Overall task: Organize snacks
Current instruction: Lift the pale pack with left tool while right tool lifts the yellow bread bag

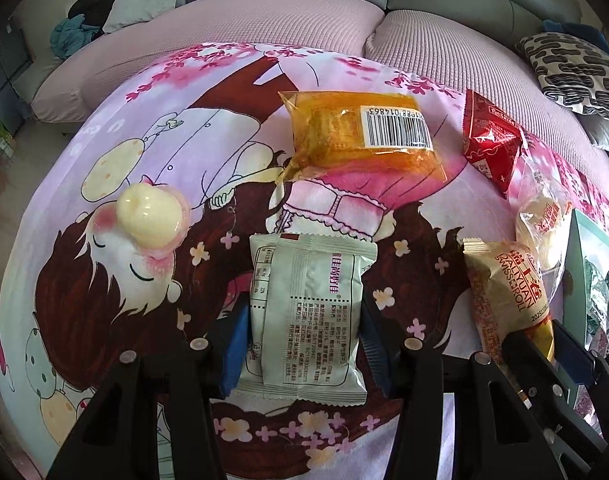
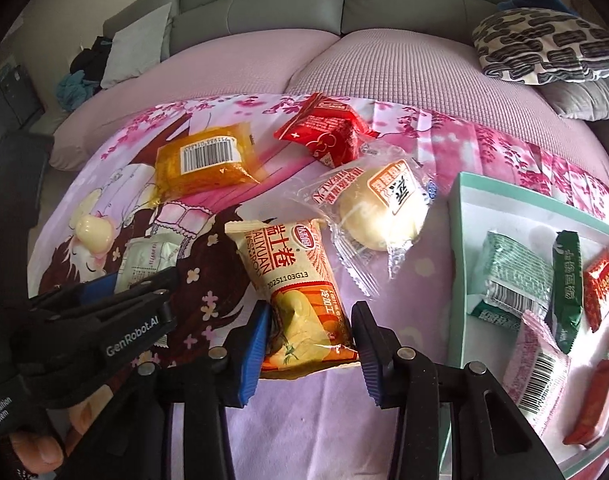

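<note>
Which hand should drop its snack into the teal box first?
Right, probably. The right gripper grips the Swiss roll pack and the teal box sits just beside it. The left gripper, on the white packet, is farther away.

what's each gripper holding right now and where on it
Left gripper clamps the white snack packet by its near-end sides. Right gripper clamps the Swiss roll packet's near end.
</note>
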The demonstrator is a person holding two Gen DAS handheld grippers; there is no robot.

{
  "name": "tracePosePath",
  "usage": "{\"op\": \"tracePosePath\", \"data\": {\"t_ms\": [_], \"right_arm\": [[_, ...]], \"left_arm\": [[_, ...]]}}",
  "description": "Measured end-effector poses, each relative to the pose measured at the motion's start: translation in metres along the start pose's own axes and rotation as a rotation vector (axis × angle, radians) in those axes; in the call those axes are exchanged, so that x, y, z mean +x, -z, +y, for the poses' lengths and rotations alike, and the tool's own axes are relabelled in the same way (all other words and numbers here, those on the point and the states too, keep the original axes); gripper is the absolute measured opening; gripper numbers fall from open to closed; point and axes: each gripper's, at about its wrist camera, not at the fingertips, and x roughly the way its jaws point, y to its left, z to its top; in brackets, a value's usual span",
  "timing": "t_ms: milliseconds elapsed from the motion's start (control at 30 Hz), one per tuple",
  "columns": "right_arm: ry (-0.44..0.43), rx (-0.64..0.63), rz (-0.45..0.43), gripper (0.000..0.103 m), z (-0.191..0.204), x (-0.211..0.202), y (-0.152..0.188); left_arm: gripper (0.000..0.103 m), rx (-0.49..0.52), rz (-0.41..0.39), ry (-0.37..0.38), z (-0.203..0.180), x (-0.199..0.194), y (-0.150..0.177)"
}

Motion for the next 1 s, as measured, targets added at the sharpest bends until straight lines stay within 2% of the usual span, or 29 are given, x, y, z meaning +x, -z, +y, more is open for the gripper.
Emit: {"op": "tracePosePath", "data": {"t_ms": [300, 367, 400, 433, 600, 733, 1000], "right_arm": [[-0.015, -0.007, 0.02, 0.045, -0.003, 0.004, 0.0], [-0.012, -0.01, 0.018, 0.049, -0.003, 0.004, -0.001], [-0.012, -0.01, 0.018, 0.059, -0.003, 0.004, -0.001], [-0.005, -0.011, 0.017, 0.063, -0.003, 0.004, -0.002], [0.017, -0.057, 0.016, 0.063, 0.001, 0.004, -0.013], [0.03, -0.131, 0.051, 0.065, 0.01, 0.01, -0.02], [0.035, -0.157, 0.14, 0.065, 0.023, 0.038, -0.018]], "left_arm": [[0.053, -0.006, 0.011, 0.007, 0.002, -0.001, 0.003], [0.053, -0.011, 0.013, 0.013, 0.004, 0.0, 0.002], [0.053, -0.013, 0.015, 0.018, 0.005, 0.0, 0.002], [0.053, -0.017, 0.016, 0.022, 0.007, 0.0, 0.002], [0.053, -0.031, 0.019, 0.019, 0.016, 0.0, 0.001], [0.053, -0.046, 0.022, 0.031, 0.021, 0.001, 0.001], [0.053, -0.044, 0.027, 0.037, 0.022, 0.003, 0.002]]}}
